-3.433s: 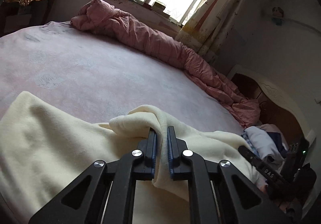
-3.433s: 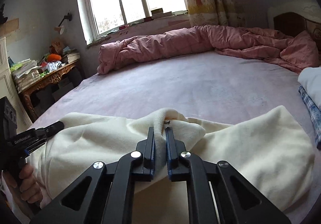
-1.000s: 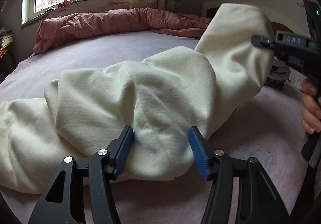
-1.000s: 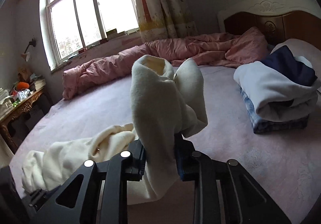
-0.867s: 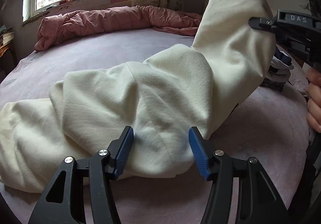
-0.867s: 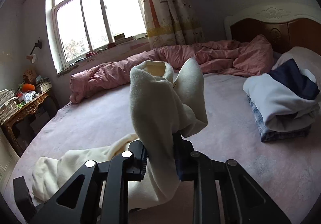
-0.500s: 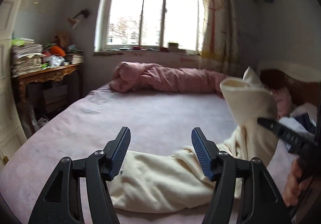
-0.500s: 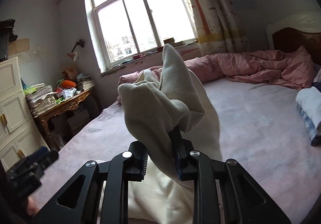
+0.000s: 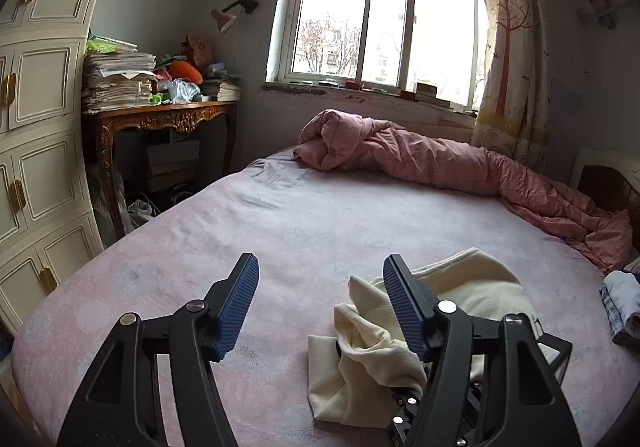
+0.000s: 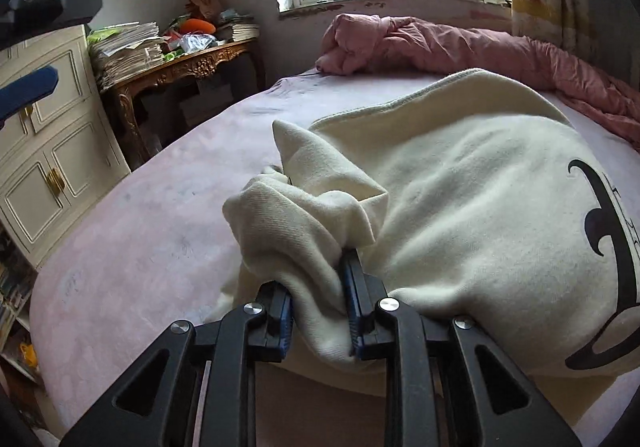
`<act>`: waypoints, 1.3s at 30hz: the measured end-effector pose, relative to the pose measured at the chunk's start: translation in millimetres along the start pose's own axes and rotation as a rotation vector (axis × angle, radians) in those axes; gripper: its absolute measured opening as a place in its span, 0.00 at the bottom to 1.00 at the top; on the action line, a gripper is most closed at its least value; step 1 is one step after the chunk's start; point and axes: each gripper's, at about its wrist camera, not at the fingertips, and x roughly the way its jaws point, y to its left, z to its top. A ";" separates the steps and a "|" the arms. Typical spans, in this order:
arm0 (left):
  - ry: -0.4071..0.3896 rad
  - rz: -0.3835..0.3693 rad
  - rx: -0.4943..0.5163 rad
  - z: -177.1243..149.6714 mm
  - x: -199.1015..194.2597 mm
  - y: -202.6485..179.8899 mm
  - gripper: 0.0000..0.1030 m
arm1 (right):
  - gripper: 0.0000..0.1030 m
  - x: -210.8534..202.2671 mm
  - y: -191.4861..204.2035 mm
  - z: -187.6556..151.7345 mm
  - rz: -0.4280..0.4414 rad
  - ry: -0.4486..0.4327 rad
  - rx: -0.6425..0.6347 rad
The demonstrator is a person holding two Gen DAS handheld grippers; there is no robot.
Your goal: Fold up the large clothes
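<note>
A cream sweatshirt [image 10: 460,207] with a black print [image 10: 600,223] lies bunched on the pink bed [image 10: 140,227]. My right gripper [image 10: 320,287] is shut on a thick fold of its near edge, low over the mattress. In the left wrist view the sweatshirt [image 9: 472,287] shows at the lower right, partly hidden behind one finger. My left gripper [image 9: 320,287] is open with nothing between its blue pads [image 9: 240,299], raised above the bed to the left of the garment. Its fingers [image 10: 28,87] show at the top left of the right wrist view.
A rolled pink quilt [image 9: 420,159] runs along the far side of the bed under the window. Folded clothes [image 9: 624,307] lie at the right edge near the headboard [image 9: 608,183]. A cluttered wooden desk [image 9: 160,119] and a white cabinet [image 9: 40,167] stand left of the bed.
My left gripper let go of the sweatshirt, rose and swung left toward the window. The right gripper carried its fold leftward and down onto the bed, still shut on it.
</note>
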 end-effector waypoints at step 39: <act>0.514 -0.331 -0.301 -57.6 116.0 13.4 1.00 | 0.59 -98.9 -200.1 -65.4 -0.006 0.018 0.011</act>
